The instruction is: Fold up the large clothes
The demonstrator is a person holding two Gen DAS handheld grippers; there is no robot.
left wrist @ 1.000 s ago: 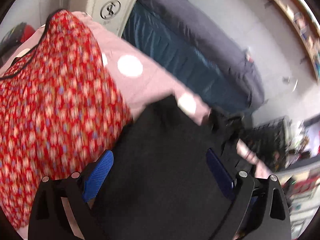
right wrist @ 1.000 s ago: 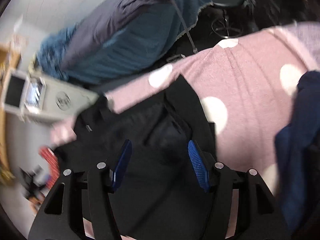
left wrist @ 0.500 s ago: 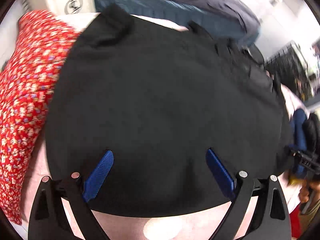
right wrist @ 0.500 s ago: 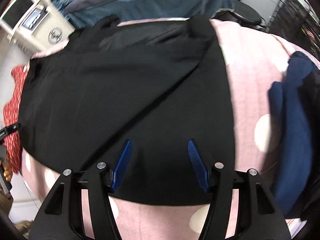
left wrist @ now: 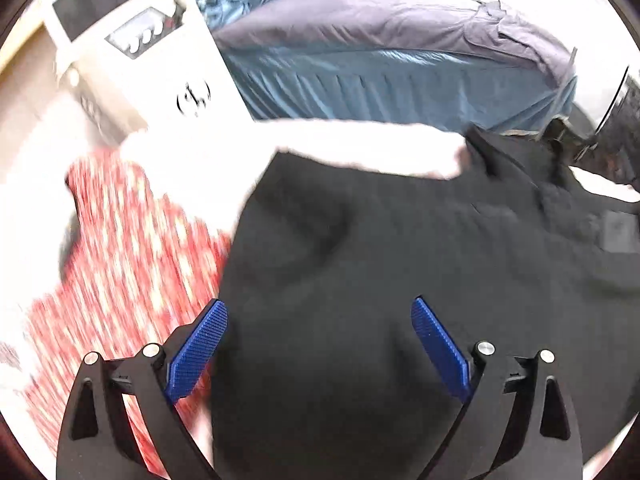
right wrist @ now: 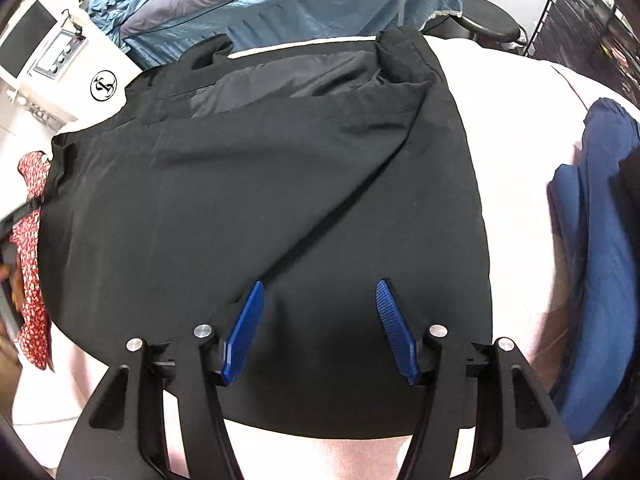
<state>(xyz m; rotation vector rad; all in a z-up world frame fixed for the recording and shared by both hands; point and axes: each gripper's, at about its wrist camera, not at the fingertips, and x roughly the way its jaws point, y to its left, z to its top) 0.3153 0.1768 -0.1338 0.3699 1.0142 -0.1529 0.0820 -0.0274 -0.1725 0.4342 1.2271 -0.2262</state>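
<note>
Black garment [right wrist: 248, 200] lies spread across the pink bed cover [right wrist: 516, 184], one diagonal crease crossing it; no fold looks made yet, so the folding is still ahead. At the cover's left edge lies a red flowered cloth [right wrist: 32, 264], at its right edge a blue one [right wrist: 596, 264]. Left gripper [left wrist: 318, 356] and right gripper [right wrist: 320, 332] hover over the garment, jaws apart, holding nothing. No containers show.

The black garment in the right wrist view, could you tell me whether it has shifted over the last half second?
No. The black garment lies spread on the pink cover as before, its far corner still by the stool.
</note>
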